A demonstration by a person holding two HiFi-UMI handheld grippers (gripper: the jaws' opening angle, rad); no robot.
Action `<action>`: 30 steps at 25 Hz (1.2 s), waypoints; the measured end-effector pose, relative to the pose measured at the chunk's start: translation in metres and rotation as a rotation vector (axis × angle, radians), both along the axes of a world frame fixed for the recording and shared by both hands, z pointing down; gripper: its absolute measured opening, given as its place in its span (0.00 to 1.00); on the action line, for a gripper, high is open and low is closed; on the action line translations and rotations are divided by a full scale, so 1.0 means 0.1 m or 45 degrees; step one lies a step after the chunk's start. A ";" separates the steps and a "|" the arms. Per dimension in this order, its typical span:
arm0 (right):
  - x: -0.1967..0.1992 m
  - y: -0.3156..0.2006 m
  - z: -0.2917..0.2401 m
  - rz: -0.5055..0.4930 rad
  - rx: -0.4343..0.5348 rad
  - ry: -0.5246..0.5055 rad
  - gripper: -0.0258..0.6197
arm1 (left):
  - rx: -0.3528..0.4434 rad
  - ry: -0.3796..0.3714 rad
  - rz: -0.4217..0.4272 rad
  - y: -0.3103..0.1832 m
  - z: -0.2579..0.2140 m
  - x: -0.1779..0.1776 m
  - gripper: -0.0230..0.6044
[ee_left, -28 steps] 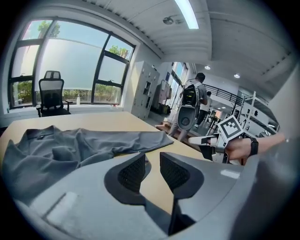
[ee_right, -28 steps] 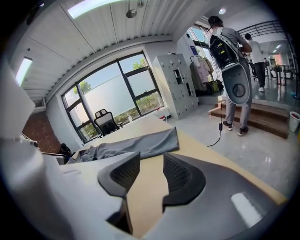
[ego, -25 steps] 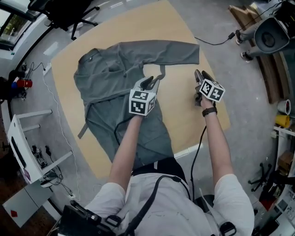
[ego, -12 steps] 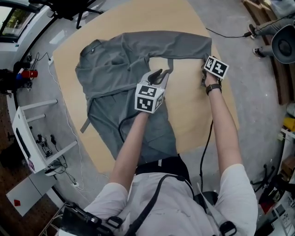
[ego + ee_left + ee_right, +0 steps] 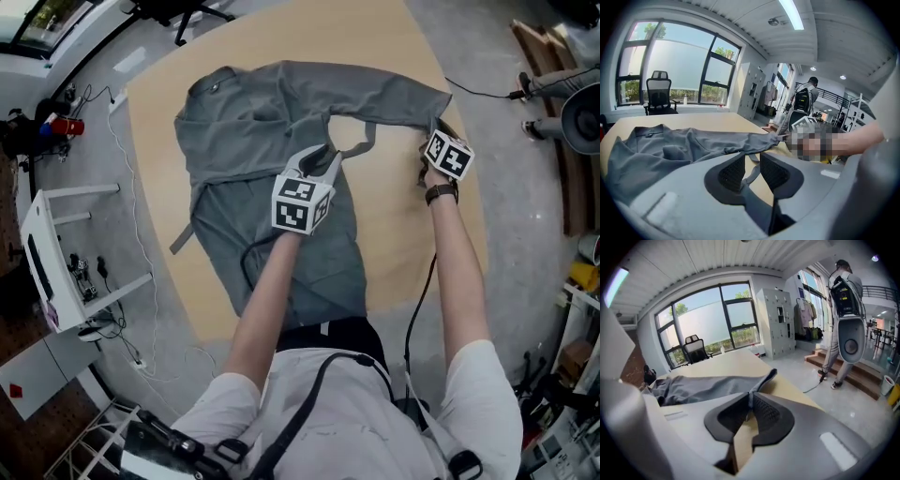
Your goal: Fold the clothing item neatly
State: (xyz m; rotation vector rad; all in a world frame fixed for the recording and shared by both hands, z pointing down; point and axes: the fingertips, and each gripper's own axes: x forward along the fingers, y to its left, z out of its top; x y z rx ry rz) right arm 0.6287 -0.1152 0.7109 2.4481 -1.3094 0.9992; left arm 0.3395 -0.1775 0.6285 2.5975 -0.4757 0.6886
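Grey garment point(image 5: 253, 141) lay lengthwise, collar point(image 5: 211, 86) away from the person, sleeve point(image 5: 375, 92) stretched right. Left gripper point(image 5: 322, 157) pinched strap point(image 5: 362, 148); right gripper point(image 5: 438, 128) had just closed on cuff point(image 5: 437, 105).

In the head view, the grey garment's point(image 5: 253, 122) lower hem and part of the desk's point(image 5: 403, 244) near edge were hidden beneath the person's torso point(image 5: 347, 412). The left forearm point(image 5: 262, 281) covered a strip of cloth, and the right tongs' point(image 5: 439, 133) marker cube hid their jaw tips.
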 end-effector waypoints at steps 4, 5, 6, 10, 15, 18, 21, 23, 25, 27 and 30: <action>-0.29 -0.17 -0.42 -0.146 0.096 0.072 0.09 | 0.002 0.042 -0.078 -0.14 -0.15 -0.28 0.20; -0.37 -0.22 -0.52 -0.185 0.110 0.094 0.09 | 0.006 0.050 -0.099 -0.17 -0.19 -0.36 0.20; -0.47 -0.28 -0.62 -0.228 0.124 0.115 0.09 | 0.010 0.057 -0.119 -0.21 -0.23 -0.45 0.20; -0.89 -0.56 -1.02 -0.411 0.165 0.210 0.09 | 0.025 0.087 -0.195 -0.32 -0.39 -0.81 0.20; -1.63 -0.99 -1.50 -0.650 0.250 0.257 0.09 | 0.049 0.115 -0.300 -0.42 -0.59 -1.31 0.20; -2.17 -1.24 -1.72 -0.780 0.326 0.221 0.09 | 0.073 0.112 -0.373 -0.47 -0.67 -1.68 0.20; -2.70 -1.43 -1.85 -0.920 0.359 0.227 0.09 | 0.101 0.118 -0.451 -0.52 -0.74 -2.02 0.20; -3.14 -1.57 -1.88 -1.005 0.369 0.222 0.09 | 0.116 0.122 -0.506 -0.58 -0.78 -2.32 0.20; -3.63 -1.71 -1.84 -1.076 0.367 0.200 0.09 | 0.125 0.121 -0.566 -0.64 -0.82 -2.67 0.20; -4.07 -1.83 -1.75 -1.132 0.354 0.171 0.09 | 0.132 0.115 -0.625 -0.67 -0.84 -2.98 0.20; -4.66 -1.96 -1.58 -1.183 0.335 0.130 0.09 | 0.139 0.102 -0.696 -0.70 -0.84 -3.36 0.20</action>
